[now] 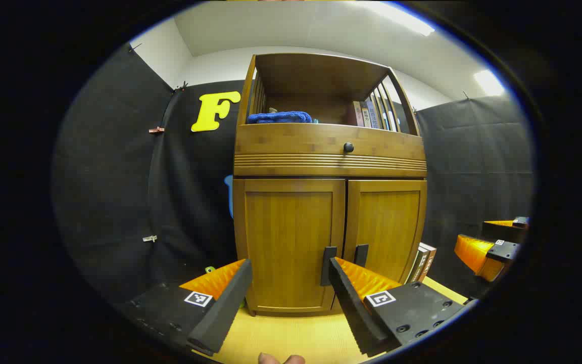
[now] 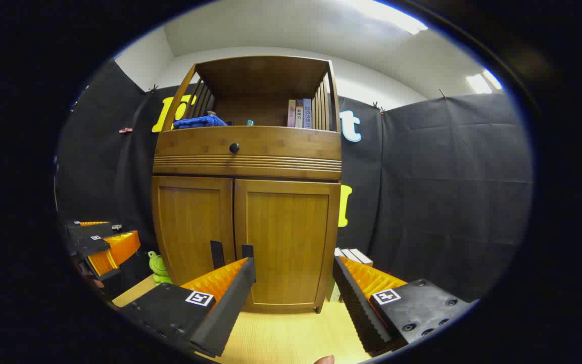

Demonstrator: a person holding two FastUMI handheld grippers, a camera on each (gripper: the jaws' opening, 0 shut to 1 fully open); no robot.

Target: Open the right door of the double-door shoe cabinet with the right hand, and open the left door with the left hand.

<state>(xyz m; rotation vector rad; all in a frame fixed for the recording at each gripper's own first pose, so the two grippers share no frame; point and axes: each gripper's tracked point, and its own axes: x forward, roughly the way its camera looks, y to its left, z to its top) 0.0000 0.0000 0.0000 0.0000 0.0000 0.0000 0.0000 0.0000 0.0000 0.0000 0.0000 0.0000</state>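
Nothing done yet: both doors of the shoe cabinet (image 1: 329, 202) are closed. It fills mid-frame in both views, standing on the pale floor. The left tongs (image 1: 291, 278) are spread wide, empty, short of the left door (image 1: 288, 242), whose dark handle (image 1: 328, 265) sits beside one finger. The right tongs (image 2: 293, 275) are also wide, empty, facing the right door (image 2: 288, 242); its handle (image 2: 247, 251) is untouched. Both openings remain.

The left gripper (image 1: 289, 273) hovered with its two ribbed fingers spread wide apart, gripping nothing. The right gripper (image 2: 293, 270) hung likewise, jaws parted and empty, and a fingertip (image 1: 269, 358) showed beneath.
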